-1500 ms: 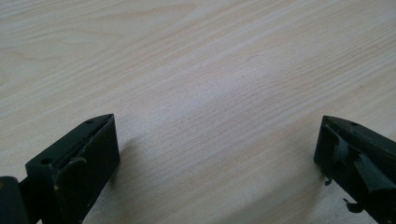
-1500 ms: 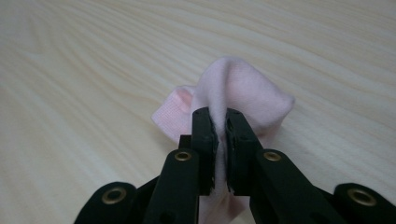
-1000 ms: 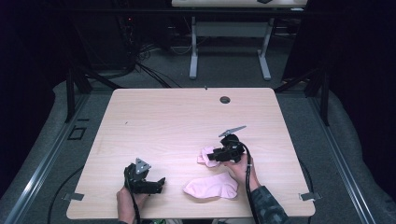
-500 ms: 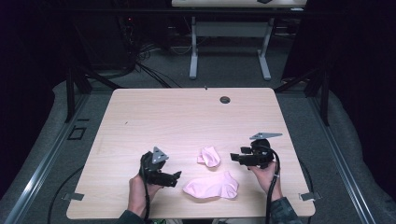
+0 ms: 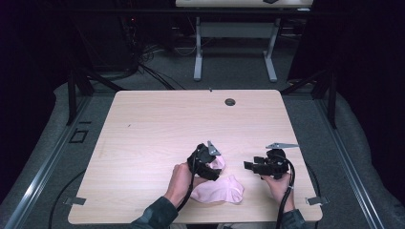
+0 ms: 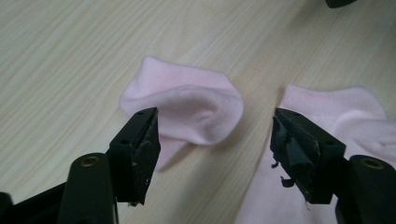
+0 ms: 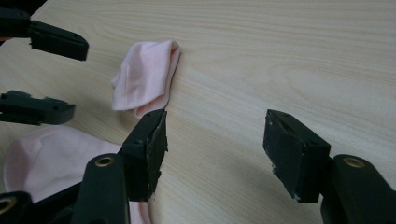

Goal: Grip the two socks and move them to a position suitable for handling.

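Two pink socks lie near the table's front edge: a small folded sock (image 5: 220, 163) and a larger flat sock (image 5: 220, 190) just in front of it. My left gripper (image 5: 214, 167) hovers at the small sock (image 6: 187, 105). Its jaws have just been closing; they stand apart, with the sock's near edge low between the tips and untouched by the pads. The larger sock (image 6: 336, 112) lies beside its right jaw. My right gripper (image 5: 248, 166) stands open to the right of both socks with nothing between its fingers. It faces the small sock (image 7: 145, 77), and its jaws have just been closing slightly.
The wooden table (image 5: 157, 129) has a round cable hole (image 5: 230, 101) near its far edge. In the right gripper view the left gripper's two jaws reach in from the left above the larger sock (image 7: 46, 158). A second table's legs (image 5: 198, 52) stand beyond.
My left gripper has travelled right, up to the small sock, and its jaws have narrowed. My right gripper has pulled away to the right, leaving the small sock on the table.
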